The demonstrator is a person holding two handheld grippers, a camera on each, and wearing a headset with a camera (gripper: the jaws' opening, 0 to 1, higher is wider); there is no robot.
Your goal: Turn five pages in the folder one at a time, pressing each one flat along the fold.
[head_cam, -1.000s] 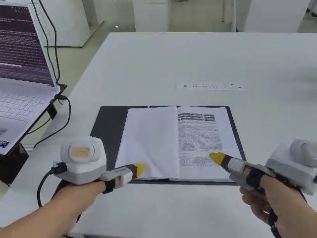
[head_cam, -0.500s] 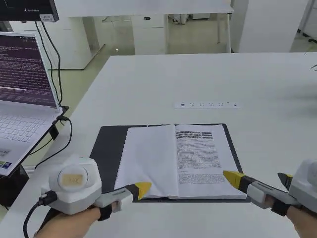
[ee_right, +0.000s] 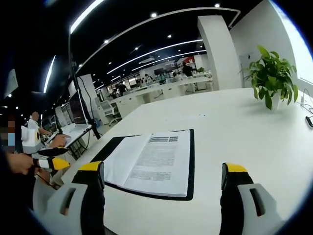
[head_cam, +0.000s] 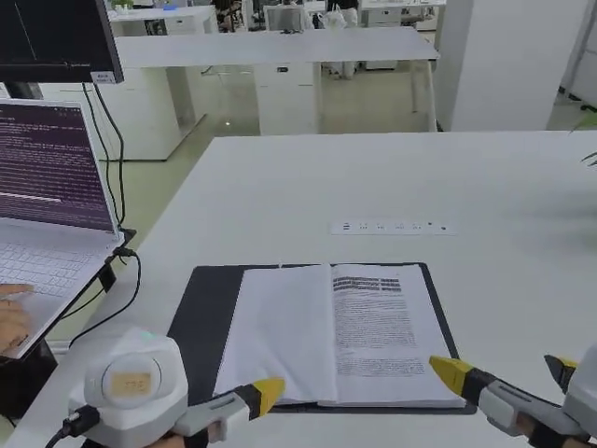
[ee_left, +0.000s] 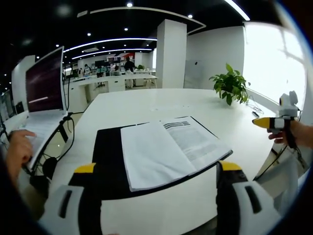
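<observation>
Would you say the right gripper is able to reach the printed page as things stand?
Probably yes: the right gripper hangs open just off the near right corner of the printed page, and nothing lies on the page or between the two.

White table (head_cam: 308, 177): occupies the centre and right of the head view. A flat white power strip (head_cam: 395, 227) lies across it at mid-frame.

Laptop (head_cam: 42, 187): open at the left edge, just beside the table, with its screen lit by lines of purple text.

Dark monitor (head_cam: 56, 37): upper left corner, above the laptop.

Black cables (head_cam: 119, 280): run down past the laptop's right side and loop below it.

Background: a long white desk (head_cam: 270, 47) crosses the top of the frame, and a white pillar (head_cam: 494, 65) stands at upper right.

Potted green plant (ee_right: 270, 77): upright on the table, upper right of the right gripper view.

Ceiling light strips (ee_right: 146, 51): lit.
</observation>
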